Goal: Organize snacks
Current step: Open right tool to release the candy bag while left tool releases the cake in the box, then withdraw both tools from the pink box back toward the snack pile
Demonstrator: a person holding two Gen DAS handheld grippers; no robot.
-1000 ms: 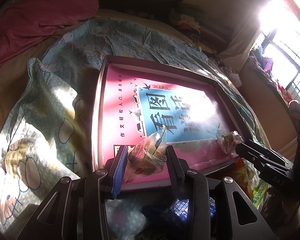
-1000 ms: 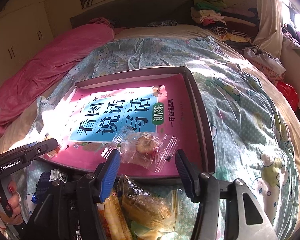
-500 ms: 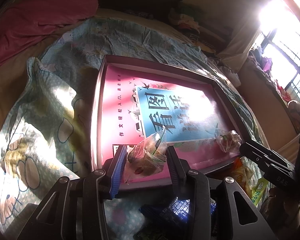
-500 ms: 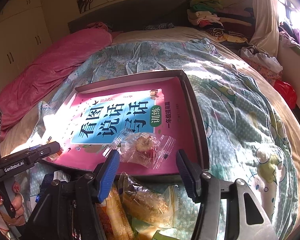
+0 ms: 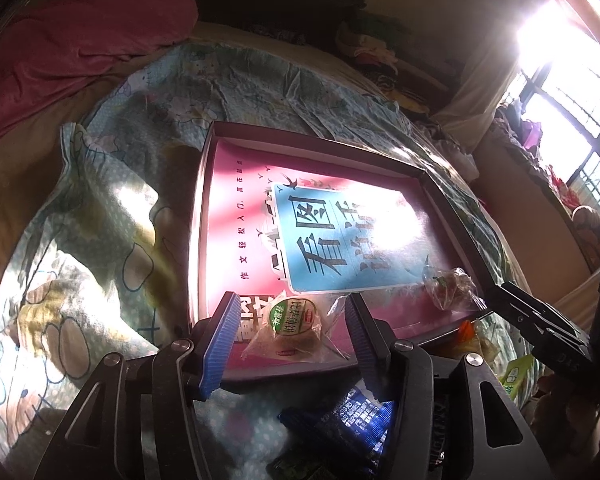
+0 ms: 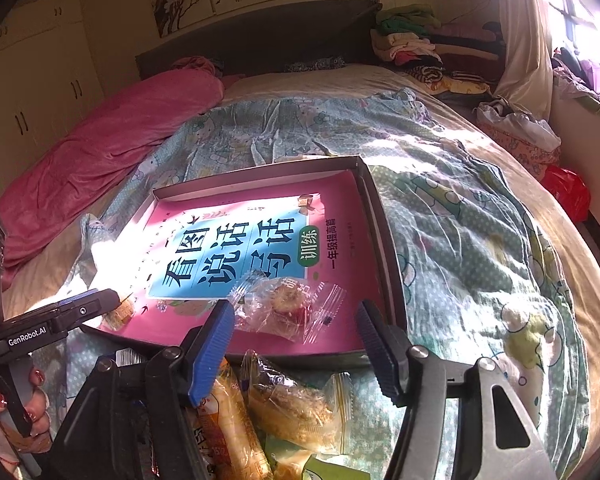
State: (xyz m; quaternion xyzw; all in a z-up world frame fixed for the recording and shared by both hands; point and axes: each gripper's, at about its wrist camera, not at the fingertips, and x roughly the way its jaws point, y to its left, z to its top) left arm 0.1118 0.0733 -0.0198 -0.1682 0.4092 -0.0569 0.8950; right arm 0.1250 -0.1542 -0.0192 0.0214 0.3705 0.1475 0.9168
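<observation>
Left gripper (image 5: 288,326): jaws have just been opening; released, the blue pads stand clear on both sides of a green-labelled pastry packet (image 5: 296,330).
Green-labelled pastry packet: lies in the near left part of the shallow box (image 5: 452,216), on the pink book cover (image 5: 236,216).
Right gripper (image 6: 296,320): jaws have just been opening; released, pads apart from a clear-wrapped pastry (image 6: 288,306) between them.
Clear-wrapped pastry: rests on the pink cover near the box's front edge, towards its right side.
Shallow box: sits on the cartoon-print quilt (image 6: 460,240).
Loose snacks: a wrapped cake (image 6: 296,404) and a blue packet (image 5: 348,416) lie on the quilt just in front of the box.
Hand (image 6: 16,412): grips the left gripper's handle.
</observation>
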